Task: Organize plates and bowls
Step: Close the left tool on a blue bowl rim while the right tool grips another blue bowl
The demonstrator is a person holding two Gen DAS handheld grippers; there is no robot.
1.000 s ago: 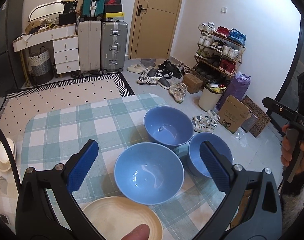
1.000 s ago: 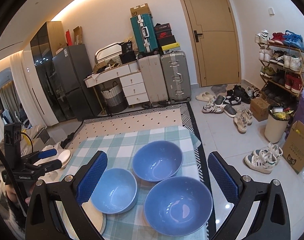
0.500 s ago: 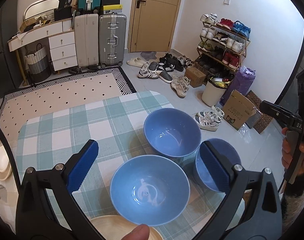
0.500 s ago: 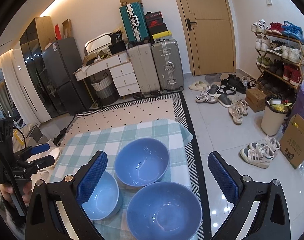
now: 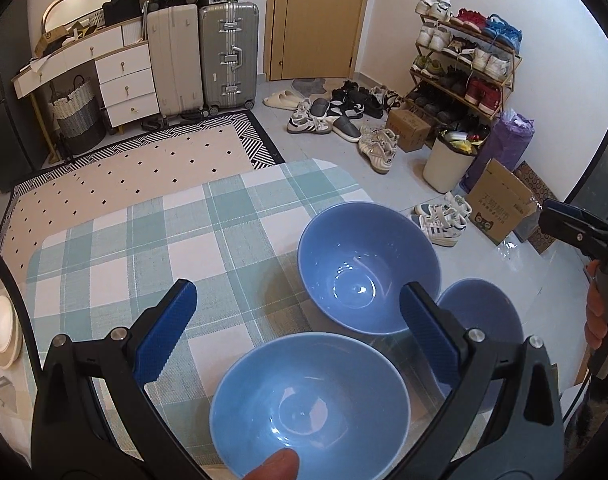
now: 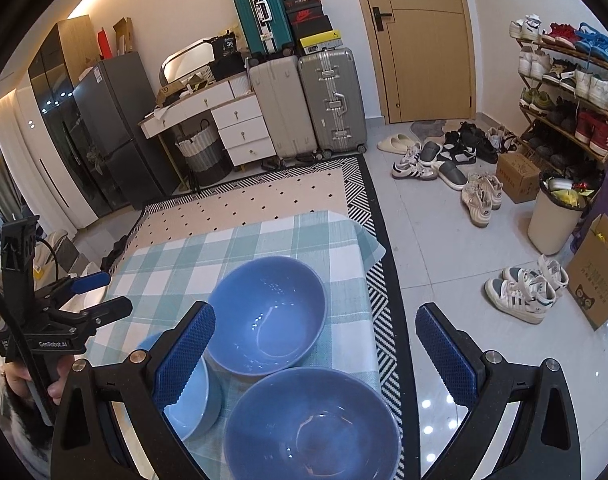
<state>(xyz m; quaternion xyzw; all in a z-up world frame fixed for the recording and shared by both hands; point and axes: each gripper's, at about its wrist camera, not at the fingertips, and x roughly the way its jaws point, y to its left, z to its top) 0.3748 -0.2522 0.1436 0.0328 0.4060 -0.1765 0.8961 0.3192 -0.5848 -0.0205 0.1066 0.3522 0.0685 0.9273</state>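
Three blue bowls stand on the checked tablecloth (image 5: 151, 248). In the left wrist view the near bowl (image 5: 310, 404) lies below my open, empty left gripper (image 5: 299, 332), the far bowl (image 5: 368, 268) sits beyond it, and the small bowl (image 5: 480, 320) is at the right, partly hidden by a finger. In the right wrist view my open, empty right gripper (image 6: 316, 352) hovers over a big bowl (image 6: 312, 424), with the far bowl (image 6: 267, 316) ahead and another bowl (image 6: 191, 400) at the left. The left gripper also shows there (image 6: 91, 296), open.
A stack of white plates (image 5: 1, 332) stands off the table's left edge. The table's right edge drops to a tiled floor with shoes (image 6: 524, 288), a bin (image 6: 552, 216) and a cardboard box (image 5: 500, 212). Suitcases (image 6: 304, 104) and a rug (image 6: 255, 196) lie beyond.
Both grippers have moved back and toward the near edge; the bowls sit lower and closer in both views. The cream plate at the left view's bottom has dropped out of sight.
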